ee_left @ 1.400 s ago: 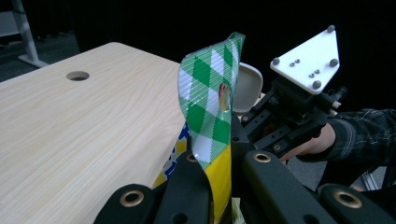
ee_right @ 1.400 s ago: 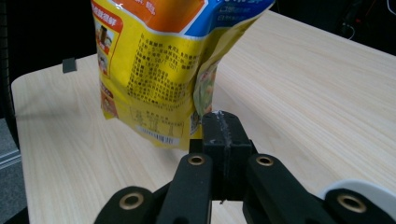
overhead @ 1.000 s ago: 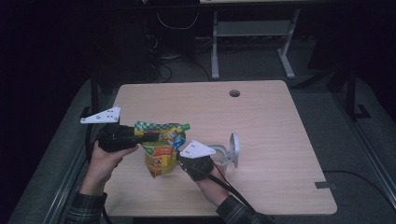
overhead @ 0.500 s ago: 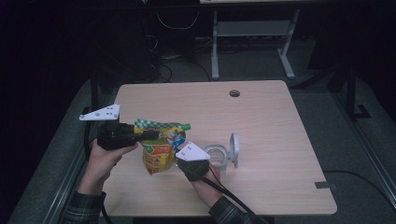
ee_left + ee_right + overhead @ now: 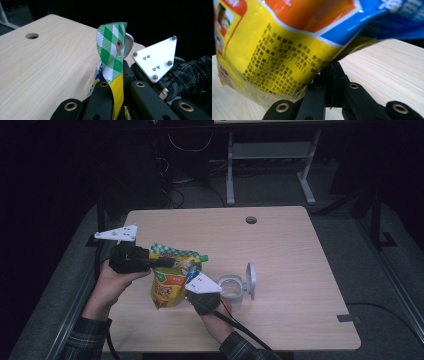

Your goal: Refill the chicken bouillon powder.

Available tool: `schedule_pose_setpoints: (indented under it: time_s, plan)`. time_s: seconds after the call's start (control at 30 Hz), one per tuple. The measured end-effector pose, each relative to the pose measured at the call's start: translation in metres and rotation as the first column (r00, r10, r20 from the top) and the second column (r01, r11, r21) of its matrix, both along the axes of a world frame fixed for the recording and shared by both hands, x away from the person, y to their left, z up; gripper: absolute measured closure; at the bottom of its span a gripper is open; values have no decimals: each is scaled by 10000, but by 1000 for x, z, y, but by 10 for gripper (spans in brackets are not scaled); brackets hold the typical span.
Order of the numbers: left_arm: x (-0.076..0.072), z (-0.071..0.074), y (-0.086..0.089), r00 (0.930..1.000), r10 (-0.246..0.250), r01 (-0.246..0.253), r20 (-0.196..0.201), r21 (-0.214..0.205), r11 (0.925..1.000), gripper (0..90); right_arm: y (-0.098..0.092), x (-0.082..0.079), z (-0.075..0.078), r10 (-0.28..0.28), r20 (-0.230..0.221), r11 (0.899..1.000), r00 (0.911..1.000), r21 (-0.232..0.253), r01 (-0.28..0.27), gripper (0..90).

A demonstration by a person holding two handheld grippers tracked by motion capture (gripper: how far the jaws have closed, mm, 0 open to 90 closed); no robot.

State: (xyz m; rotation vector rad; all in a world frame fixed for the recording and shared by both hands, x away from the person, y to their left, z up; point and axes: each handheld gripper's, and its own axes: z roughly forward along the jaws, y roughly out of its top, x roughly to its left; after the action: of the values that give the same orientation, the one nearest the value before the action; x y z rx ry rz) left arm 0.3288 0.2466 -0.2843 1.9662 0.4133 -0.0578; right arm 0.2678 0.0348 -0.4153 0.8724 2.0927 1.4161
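A yellow snack bag [image 5: 170, 285] with a green-and-white checked top strip [image 5: 111, 55] hangs upright just above the table's front left part. My left gripper [image 5: 170, 263] comes in from the left and is shut on that top strip; in the left gripper view its jaws [image 5: 115, 83] pinch the strip between them. My right gripper [image 5: 190, 279] reaches up from below at the bag's right edge. In the right gripper view its jaws [image 5: 332, 68] are closed together, with their tips at the lower edge of the bag [image 5: 274, 50], pinching it.
A clear plastic container [image 5: 231, 290] with its lid [image 5: 251, 280] flipped open stands just right of the bag. The light wooden table [image 5: 280, 245] has a cable hole [image 5: 251, 220] near its far edge. A cable [image 5: 245, 332] trails from the right gripper.
My right gripper has shifted a little to the left, closer against the bag. The left gripper and the bag have stayed almost in place.
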Motion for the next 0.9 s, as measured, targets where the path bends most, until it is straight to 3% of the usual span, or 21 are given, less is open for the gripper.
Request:
schedule_pose_setpoints:
  time_s: [0.17,0.63,0.9]
  plan:
    - [4,7,-8,9998,-185,187,-78,290,9994,900,3,0,-1,28,-62,9999,10000,166,-27,900]
    - [12,17,-27,9989,-417,432,-206,737,9963,900,4,-3,-1,138,306,9988,9994,476,-152,900]
    - [17,20,-42,9975,-631,662,-309,1126,9914,900,7,-6,-4,168,421,9971,9990,733,-199,900]
